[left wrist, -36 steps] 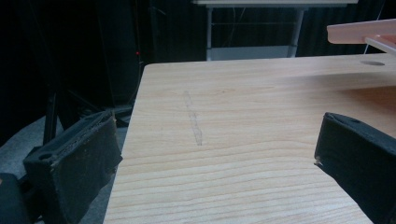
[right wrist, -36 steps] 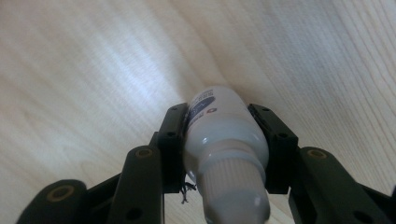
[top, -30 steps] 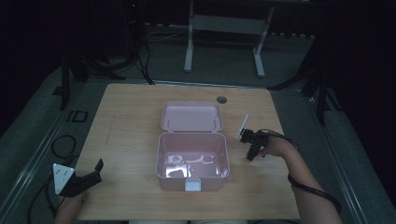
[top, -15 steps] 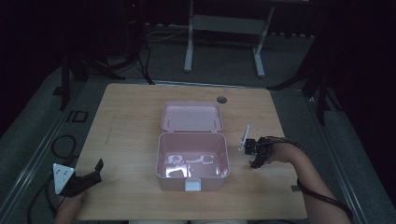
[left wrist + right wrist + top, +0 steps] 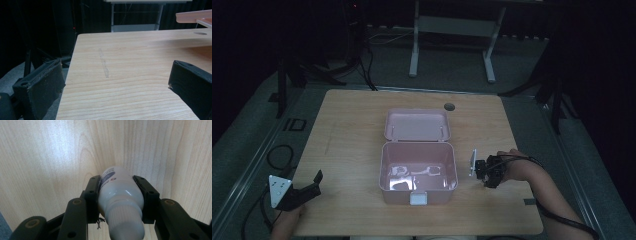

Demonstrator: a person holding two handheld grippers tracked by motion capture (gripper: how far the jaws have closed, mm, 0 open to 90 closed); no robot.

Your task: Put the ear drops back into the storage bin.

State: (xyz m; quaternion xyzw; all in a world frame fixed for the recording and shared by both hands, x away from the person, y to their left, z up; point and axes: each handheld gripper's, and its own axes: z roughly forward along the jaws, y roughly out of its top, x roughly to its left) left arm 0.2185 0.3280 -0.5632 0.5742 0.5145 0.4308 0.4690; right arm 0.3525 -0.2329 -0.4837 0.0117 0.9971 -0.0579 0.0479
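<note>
Above table [image 5: 50, 150], bottle [image 5: 120, 197] between right claw [image 5: 121, 195] pads.

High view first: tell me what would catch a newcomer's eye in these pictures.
The open pink box at the middle of the wooden table stands out, its lid tipped back behind it. To its right, the right claw grips a white bottle above the tabletop. The left claw rests open near the table's front left corner, with nothing between its jaws.
</note>
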